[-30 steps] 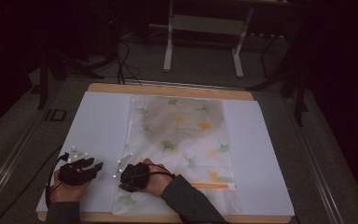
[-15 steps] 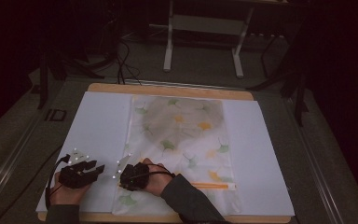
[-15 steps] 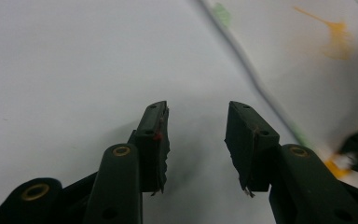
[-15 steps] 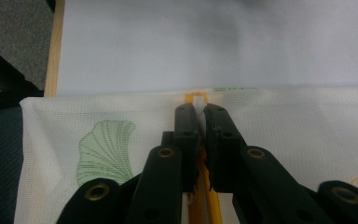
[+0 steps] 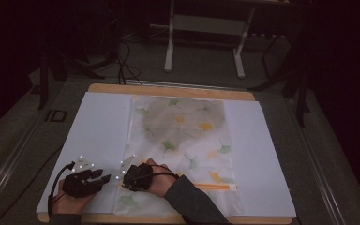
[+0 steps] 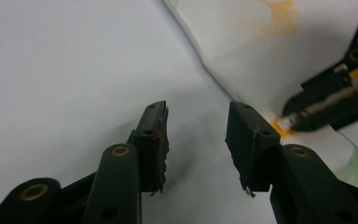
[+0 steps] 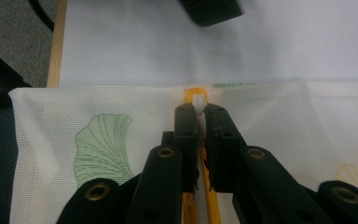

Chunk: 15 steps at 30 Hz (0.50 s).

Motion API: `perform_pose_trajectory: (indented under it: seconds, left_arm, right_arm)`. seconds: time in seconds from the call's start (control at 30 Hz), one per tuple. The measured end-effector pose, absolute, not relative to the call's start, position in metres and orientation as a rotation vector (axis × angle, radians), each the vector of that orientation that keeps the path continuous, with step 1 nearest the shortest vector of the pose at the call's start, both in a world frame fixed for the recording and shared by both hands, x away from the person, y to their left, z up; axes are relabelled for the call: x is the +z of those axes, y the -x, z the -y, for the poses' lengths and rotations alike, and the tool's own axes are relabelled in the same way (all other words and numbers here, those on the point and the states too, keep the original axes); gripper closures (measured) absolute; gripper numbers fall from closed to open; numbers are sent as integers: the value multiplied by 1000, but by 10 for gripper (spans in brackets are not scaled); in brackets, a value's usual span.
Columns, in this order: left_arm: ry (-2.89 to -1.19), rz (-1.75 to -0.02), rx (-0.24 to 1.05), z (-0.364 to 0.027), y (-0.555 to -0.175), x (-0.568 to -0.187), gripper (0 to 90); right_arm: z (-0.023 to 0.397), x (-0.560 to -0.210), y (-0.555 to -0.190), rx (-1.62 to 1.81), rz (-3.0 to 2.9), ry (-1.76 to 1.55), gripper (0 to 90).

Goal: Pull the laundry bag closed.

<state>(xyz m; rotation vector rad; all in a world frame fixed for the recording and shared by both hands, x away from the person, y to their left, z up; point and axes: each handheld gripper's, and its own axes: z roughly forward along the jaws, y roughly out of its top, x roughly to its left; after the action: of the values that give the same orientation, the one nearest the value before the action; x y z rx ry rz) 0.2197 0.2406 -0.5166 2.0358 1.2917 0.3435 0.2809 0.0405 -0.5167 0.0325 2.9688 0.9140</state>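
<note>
One black gripper [image 7: 199,122] pinches mesh bag's [image 7: 279,135] white zipper tab [image 7: 198,100]

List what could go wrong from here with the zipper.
The right gripper pinches only the small white zipper pull at its jaw tips, so it may slip off. The left gripper is open over the white sheet, not holding the mesh bag, so the bag may bunch or drag when pulled.

High view: overhead, far, faces forward-down over table [image 5: 262,140]. Left gripper view: close, low over white sheet [image 6: 65,70], facing mesh bag [image 6: 242,42] edge. Right gripper view: close, above bag's orange zipper [image 7: 189,93]. All three share zipper end of bag.
</note>
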Motion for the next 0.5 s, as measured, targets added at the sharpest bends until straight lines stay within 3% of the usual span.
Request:
perform_pose_trajectory:
  seconds: [0.5]
  left_arm:
    - [-2051, -1219, 241, -225, -205, -518, 567]
  right_arm:
    - [-40, -517, -279, 929, -2951, -37, 843]
